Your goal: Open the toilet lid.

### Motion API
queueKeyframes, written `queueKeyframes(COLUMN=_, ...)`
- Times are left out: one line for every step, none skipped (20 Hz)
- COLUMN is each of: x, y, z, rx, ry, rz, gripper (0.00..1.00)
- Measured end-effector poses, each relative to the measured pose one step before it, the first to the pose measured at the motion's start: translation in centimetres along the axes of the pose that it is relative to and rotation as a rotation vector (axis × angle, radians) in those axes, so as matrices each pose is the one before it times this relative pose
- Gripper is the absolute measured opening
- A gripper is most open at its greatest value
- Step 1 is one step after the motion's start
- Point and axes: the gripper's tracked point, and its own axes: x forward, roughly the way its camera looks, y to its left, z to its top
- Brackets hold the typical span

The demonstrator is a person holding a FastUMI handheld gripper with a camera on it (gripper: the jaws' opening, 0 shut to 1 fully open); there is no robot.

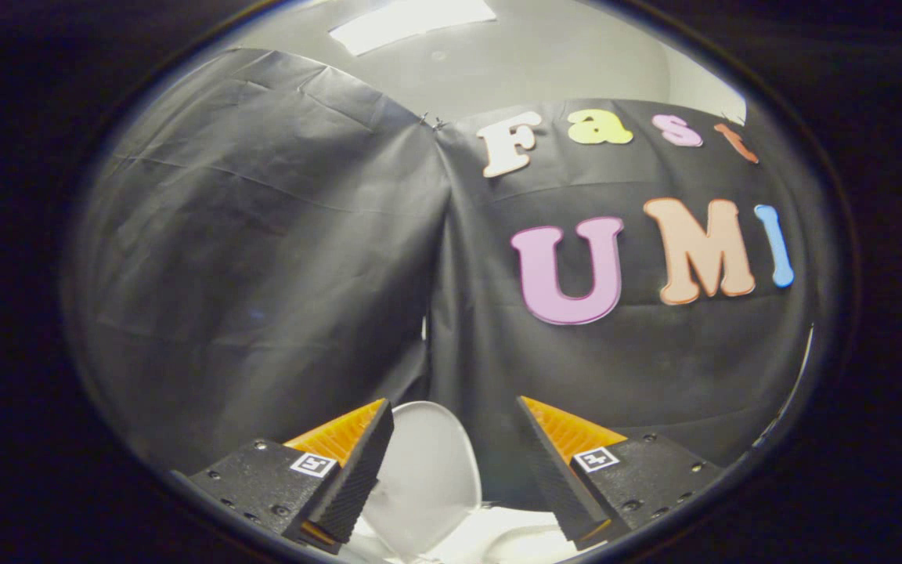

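Lid [427,470]: white toilet lid, standing raised, between and just beyond the jaws, nearer the left finger.
Jaws [455,462]: released, spread wide, holding nothing.
Bowl rim [498,536]: pale, below the lid, partly hidden.
Handling: likely rigid, smooth plastic, light, hinged at the back; slippery under pads.
Hold point: front edge, far from hinge.
Progress: lid looks already up.

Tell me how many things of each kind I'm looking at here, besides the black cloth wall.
Toilet lids: 1, white, raised upright, between the fingers and closer to the left one.
Toilet bases: 1, white, low between the fingers.
Grippers: 1, fingers spread wide apart, touching nothing.
Ceiling lights: 1.
Total: 4
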Motion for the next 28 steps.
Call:
queueKeyframes(x=-1.057, y=-1.598, z=0.163, rx=-0.01071, ry=-0.01552, rz=-0.02536, gripper=0.94)
queueKeyframes(x=-1.165, y=-1.426, z=0.359, rx=-0.00826, ry=-0.01722, rz=-0.02513, gripper=0.94)
queueKeyframes(x=-0.781, y=-1.263, z=0.037, rx=-0.00692, ry=-0.01034, rz=-0.01676, gripper=0.94)
queueKeyframes(x=-0.534, y=-1.373, z=-0.042, rx=-0.00571, ry=-0.00621, rz=-0.01603, gripper=0.94)
queueKeyframes(x=-0.64, y=-1.578, z=-0.186, rx=-0.00579, ry=-0.00429, rz=-0.02074, gripper=0.94)
queueKeyframes(x=-0.282, y=-1.714, z=-0.379, rx=-0.00476, ry=-0.00014, rz=-0.02593, gripper=0.94)
queueKeyframes(x=-0.473, y=-1.578, z=-0.292, rx=-0.00209, ry=0.00042, rz=-0.0206, gripper=0.93)
queueKeyframes(x=-0.524, y=-1.282, z=-0.532, rx=-0.0025, ry=-0.00314, rz=-0.0151, gripper=0.93)
queueKeyframes(x=-0.499, y=-1.486, z=-0.465, rx=-0.00107, ry=-0.0029, rz=-0.01569, gripper=0.93)
queueKeyframes(x=-0.557, y=-1.552, z=-0.702, rx=-0.00252, ry=0.00415, rz=-0.01751, gripper=0.93)
queueKeyframes(x=-0.597, y=-1.54, z=-0.843, rx=-0.00851, ry=0.00717, rz=-0.02077, gripper=0.93)
queueKeyframes(x=-0.531, y=-1.633, z=-0.966, rx=-0.00842, ry=0.01014, rz=-0.02395, gripper=0.93)
queueKeyframes(x=-0.754, y=-1.776, z=-1.12, rx=-0.003, ry=0.0141, rz=-0.02608, gripper=0.93)
queueKeyframes(x=-0.807, y=-1.682, z=-1.147, rx=-0.00181, ry=0.01664, rz=-0.02099, gripper=0.92)
queueKeyframes(x=-0.452, y=-1.491, z=-1.089, rx=-0.00245, ry=0.0165, rz=-0.02094, gripper=0.91)
queueKeyframes(x=-0.522, y=-1.471, z=-0.999, rx=-0.00412, ry=0.01932, rz=-0.02269, gripper=0.9)
queueKeyframes(x=-0.433, y=-1.486, z=-1.026, rx=0.00196, ry=0.01119, rz=-0.01941, gripper=0.89)
queueKeyframes(x=-0.547, y=-1.055, z=-0.895, rx=0.01176, ry=0.00987, rz=-0.00468, gripper=0.87)
queueKeyframes(x=-0.408, y=-0.874, z=-1.017, rx=0.01371, ry=0.00942, rz=-0.00046, gripper=0.87)
queueKeyframes(x=-0.287, y=-1.155, z=-1.044, rx=0.01781, ry=0.00879, rz=-0.01226, gripper=0.86)
queueKeyframes(x=-0.302, y=-1.126, z=-0.976, rx=0.02535, ry=0.00818, rz=-0.01544, gripper=0.86)
queueKeyframes(x=-0.29, y=-0.852, z=-0.984, rx=0.02814, ry=0.00607, rz=-0.00643, gripper=0.86)
queueKeyframes(x=-0.283, y=-0.704, z=-1.014, rx=0.02621, ry=0.01218, rz=-0.00542, gripper=0.86)
queueKeyframes(x=-0.241, y=-0.649, z=-1.239, rx=0.01999, ry=0.01612, rz=-0.00807, gripper=0.86)
queueKeyframes(x=-0.236, y=-0.599, z=-1.146, rx=0.01733, ry=0.01993, rz=-0.00485, gripper=0.86)
queueKeyframes(x=-0.129, y=-0.416, z=-1.241, rx=0.01438, ry=0.02459, rz=-0.00255, gripper=0.85)
queueKeyframes(x=-0.112, y=-0.407, z=-1.124, rx=0.01373, ry=0.02494, rz=-0.00321, gripper=0.85)
queueKeyframes(x=-0.105, y=-0.372, z=-1.144, rx=0.01516, ry=0.02616, rz=-0.00181, gripper=0.85)
